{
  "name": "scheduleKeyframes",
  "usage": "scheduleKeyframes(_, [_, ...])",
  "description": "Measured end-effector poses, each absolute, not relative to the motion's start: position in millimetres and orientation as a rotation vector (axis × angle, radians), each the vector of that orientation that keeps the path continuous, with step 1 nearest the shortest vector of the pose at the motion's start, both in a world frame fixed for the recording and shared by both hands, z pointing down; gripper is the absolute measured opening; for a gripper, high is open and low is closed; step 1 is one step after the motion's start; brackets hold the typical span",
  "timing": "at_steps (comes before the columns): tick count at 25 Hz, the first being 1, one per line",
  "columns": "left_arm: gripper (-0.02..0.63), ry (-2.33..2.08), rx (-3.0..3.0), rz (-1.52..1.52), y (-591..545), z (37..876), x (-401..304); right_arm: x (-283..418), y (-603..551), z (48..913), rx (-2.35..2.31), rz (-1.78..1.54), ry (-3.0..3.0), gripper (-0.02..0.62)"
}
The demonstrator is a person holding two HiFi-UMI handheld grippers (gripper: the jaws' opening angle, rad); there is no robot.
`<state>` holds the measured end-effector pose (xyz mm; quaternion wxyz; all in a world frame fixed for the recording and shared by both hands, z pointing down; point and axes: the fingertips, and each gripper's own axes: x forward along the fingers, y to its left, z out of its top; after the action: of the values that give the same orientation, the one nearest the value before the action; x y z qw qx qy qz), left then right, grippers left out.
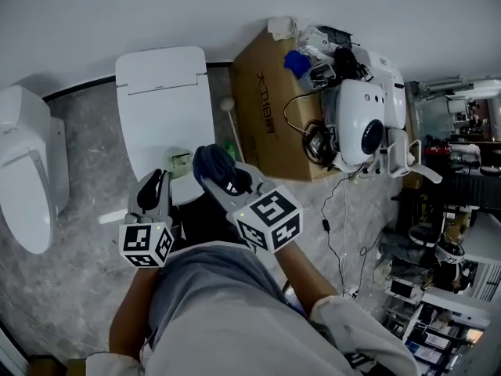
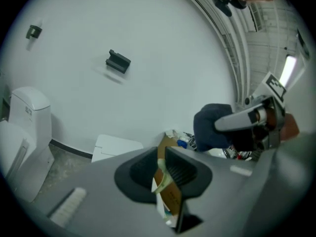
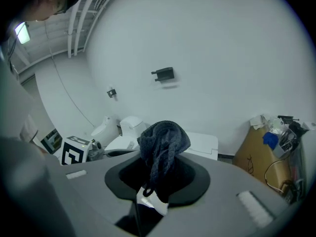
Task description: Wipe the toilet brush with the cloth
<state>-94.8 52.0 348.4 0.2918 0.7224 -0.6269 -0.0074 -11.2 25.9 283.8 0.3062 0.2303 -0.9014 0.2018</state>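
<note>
My left gripper (image 1: 156, 182) clamps the toilet brush (image 2: 163, 180) above the toilet (image 1: 160, 92), right gripper (image 3: 155, 181) clenching the cloth (image 3: 163, 142), cardboard box (image 1: 262, 108) right of the toilet

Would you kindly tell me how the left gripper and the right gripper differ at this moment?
The left gripper grips a thin, pale toilet brush; the right gripper grips a bunched dark blue cloth. The brush is a slim strip between the left gripper's jaws; the cloth bulges over the right gripper's. Both are shut on something.

Bunched dark blue cloth (image 3: 163, 139) pinched in right claw (image 3: 157, 176), pale toilet brush (image 1: 180, 163) beside
</note>
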Motion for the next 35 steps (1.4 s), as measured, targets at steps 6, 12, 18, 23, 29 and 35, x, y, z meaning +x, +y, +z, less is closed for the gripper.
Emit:
scheduleKeyframes(6, [0.0, -1.691, 1.91, -0.035, 43.2, 348.6, -96.6, -21.6, -0.4, 315.1, 0.502, 0.647, -2.375, 0.098])
scheduleKeyframes(12, [0.0, -1.701, 1.905, -0.023, 41.7, 352.1, -96.1, -28.9, -11.2, 354.1, 0.426, 0.75, -2.333, 0.098])
scheduleKeyframes(18, [0.0, -1.676, 1.893, -0.049, 34.4, 351.7, -101.0, -44.2, -24.2, 387.5, 0.339, 0.829, -2.306, 0.098])
scheduleKeyframes(23, [0.0, -1.661, 1.884, -0.042, 30.2, 353.8, -102.3, -51.9, -31.8, 423.7, 0.244, 0.861, -2.308, 0.098])
scheduleKeyframes(29, [0.0, -1.685, 1.872, -0.032, 27.6, 354.0, -105.1, -62.2, -38.0, 478.8, 0.143, 0.925, -2.295, 0.098])
scheduleKeyframes(35, [0.0, -1.714, 1.866, -0.018, 30.3, 355.4, -103.4, -65.5, -26.6, 524.8, -0.017, 0.891, -2.238, 0.098])
